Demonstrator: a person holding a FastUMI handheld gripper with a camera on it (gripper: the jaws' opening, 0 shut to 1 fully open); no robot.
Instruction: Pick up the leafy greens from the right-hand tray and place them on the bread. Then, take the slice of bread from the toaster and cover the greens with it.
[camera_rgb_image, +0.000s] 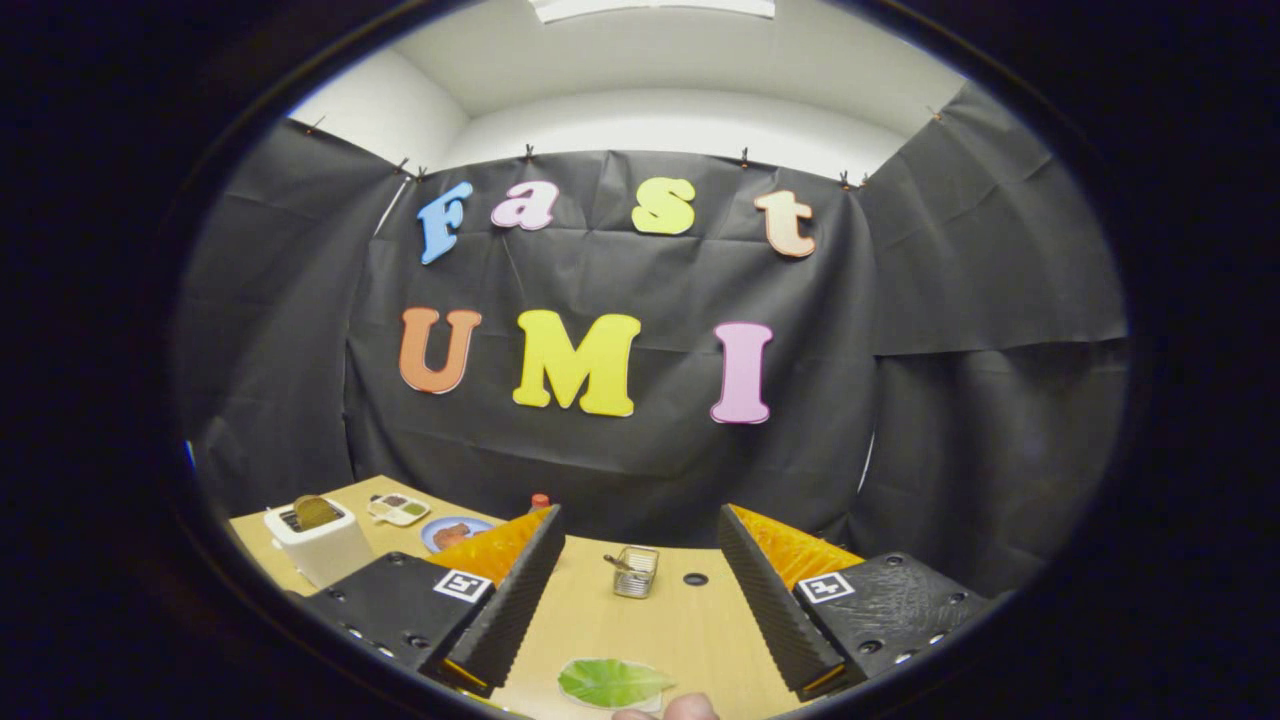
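My gripper (640, 535) is open, its two black ribbed fingers (520, 590) spread wide above the wooden table (640, 630) with nothing between them. A green leaf (612, 682) lies on a pale tray low between the fingers, close to me. A white toaster (318, 540) stands to the left beyond the left finger, with a slice of bread (316, 512) sticking up from its slot. Past the toaster sits a blue plate (452, 533) with something brownish on it; I cannot tell if it is bread.
A small wire basket (635, 572) stands ahead between the fingers, next to a dark hole (695, 579) in the table. A small white dish (398, 509) lies behind the toaster, and a red-capped bottle (540, 500) peeks over the left finger. A fingertip (690, 708) shows near the leaf.
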